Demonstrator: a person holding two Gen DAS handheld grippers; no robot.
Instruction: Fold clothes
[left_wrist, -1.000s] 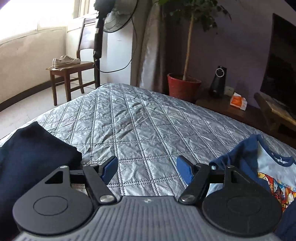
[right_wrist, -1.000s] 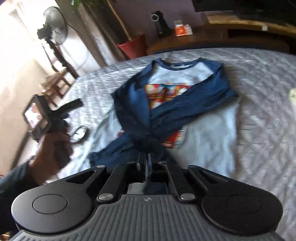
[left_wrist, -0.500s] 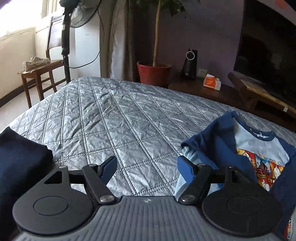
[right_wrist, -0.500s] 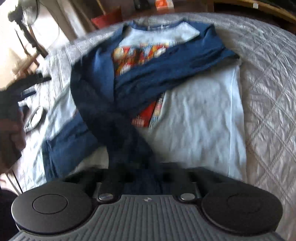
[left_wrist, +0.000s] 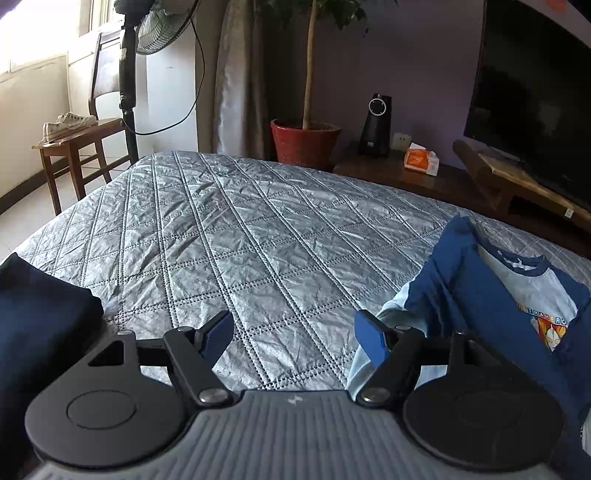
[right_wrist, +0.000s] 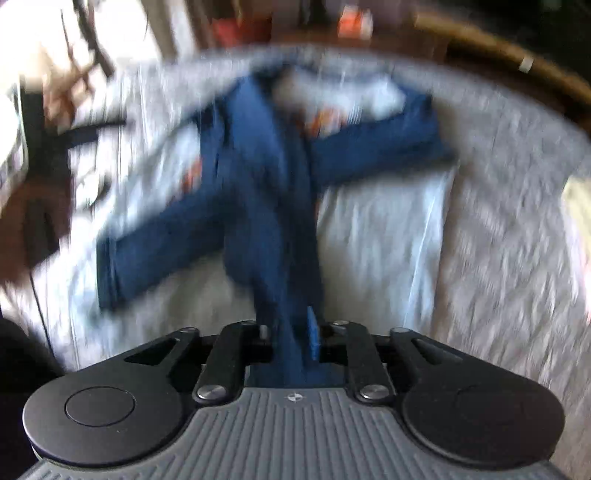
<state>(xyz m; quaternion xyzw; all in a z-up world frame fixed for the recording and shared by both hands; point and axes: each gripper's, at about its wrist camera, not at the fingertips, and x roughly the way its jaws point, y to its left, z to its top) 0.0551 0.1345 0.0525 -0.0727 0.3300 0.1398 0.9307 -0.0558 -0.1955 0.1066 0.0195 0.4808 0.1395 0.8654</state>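
Bed (left_wrist: 258, 236) with a shiny grey quilt fills both views. On it lies a shirt (right_wrist: 373, 236), light blue in the body with dark blue sleeves and a bright picture on the chest. The right wrist view is very blurry. In it, one dark blue sleeve (right_wrist: 280, 229) runs down over the shirt, right to the right tongs (right_wrist: 291, 332). The end of that sleeve sits between the two fingers. These tongs are narrow and are opening now. Because of the blur and the dark cloth, it is hard to see if the pads press the sleeve. The other sleeve lies across the shirt, and its cuff end points to the left side of the picture.

The left tongs (left_wrist: 293, 330) are wide apart, with nothing between them. They hang over bare quilt. The shirt's edge (left_wrist: 476, 295) is just beside the right finger, partly behind it. A dark navy piece of clothing (left_wrist: 40, 317) lies on the bed at the left side.

Past the bed stand a wooden chair (left_wrist: 77, 147) with a white shoe (left_wrist: 68, 123) on it, a fan (left_wrist: 155, 26), a plant in a red pot (left_wrist: 304, 142), and a dark TV (left_wrist: 532, 103)
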